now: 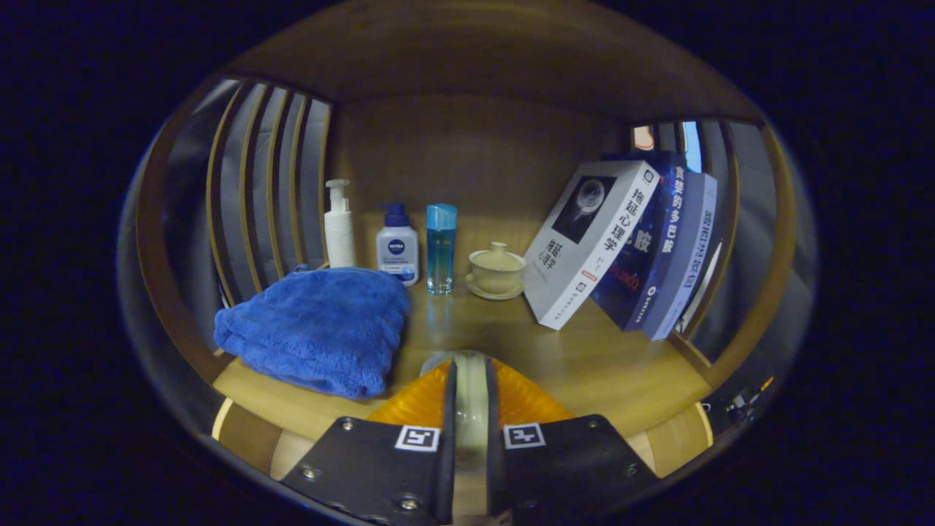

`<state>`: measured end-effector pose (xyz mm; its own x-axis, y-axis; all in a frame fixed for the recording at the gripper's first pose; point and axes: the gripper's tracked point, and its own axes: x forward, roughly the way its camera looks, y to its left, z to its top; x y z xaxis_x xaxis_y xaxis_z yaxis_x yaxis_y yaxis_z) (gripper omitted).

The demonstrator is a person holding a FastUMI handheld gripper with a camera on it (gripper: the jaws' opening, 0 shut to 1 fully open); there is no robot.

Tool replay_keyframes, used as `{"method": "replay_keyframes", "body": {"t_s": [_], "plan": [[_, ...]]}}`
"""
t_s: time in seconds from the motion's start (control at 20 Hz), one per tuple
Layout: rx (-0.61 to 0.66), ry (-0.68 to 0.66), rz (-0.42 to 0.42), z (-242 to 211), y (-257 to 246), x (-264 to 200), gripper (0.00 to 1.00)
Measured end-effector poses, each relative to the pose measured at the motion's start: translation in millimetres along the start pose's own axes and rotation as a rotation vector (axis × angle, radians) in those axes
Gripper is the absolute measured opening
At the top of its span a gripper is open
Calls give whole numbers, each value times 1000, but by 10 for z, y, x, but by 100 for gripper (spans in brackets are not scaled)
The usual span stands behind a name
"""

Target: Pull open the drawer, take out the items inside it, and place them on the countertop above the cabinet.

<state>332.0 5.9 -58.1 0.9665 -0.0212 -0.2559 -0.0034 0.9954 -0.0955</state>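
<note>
The gripper sits low in the middle of the frame, its two black fingers almost together, each with a small square marker on top. The jaws are narrow and pinch a pale, thin, rounded thing between them; both fingers press on its sides. I cannot tell what that thing is. Under and to either side of it shows an orange ribbed piece, touching the wooden surface.

That surface is a shelf-like top boxed in by a wooden back wall and slatted sides. At the left of the frame, just ahead of the fingers, a folded blue towel lies on the surface. Beyond it, along the back, stand a white pump bottle, a white bottle with a blue cap and a clear blue bottle, side by side and upright. Right of these sits a small cream lidded cup on its saucer. At the right of the frame a row of books leans steeply towards the slatted side, the white-covered one foremost and dark blue ones behind it.
</note>
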Motion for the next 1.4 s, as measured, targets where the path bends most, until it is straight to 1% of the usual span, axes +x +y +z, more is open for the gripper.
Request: {"method": "replay_keyframes", "body": {"t_s": [0.15, 0.3, 0.45, 0.55, 0.6, 0.75, 0.9, 0.95, 1.1, 1.2, 1.25, 1.4], "plan": [[48, -5, 23, 40, -22, 198, 18], [93, -5, 46, 95, -20, 292, 18], [99, -15, 55, 114, -30, 325, 18], [67, -21, 34, 91, -71, 311, 18], [44, -21, 15, 68, -123, 265, 22], [22, -60, -13, 42, -152, 149, 61], [67, -121, 50, 135, -12, -119, 100], [81, -149, 67, 192, 23, -255, 100], [88, -206, 62, 275, 60, -725, 100], [85, -212, 121, 226, 239, -1031, 100], [80, -218, 131, 192, 287, -1187, 100], [50, -226, 95, 44, 254, -1604, 100]]}}
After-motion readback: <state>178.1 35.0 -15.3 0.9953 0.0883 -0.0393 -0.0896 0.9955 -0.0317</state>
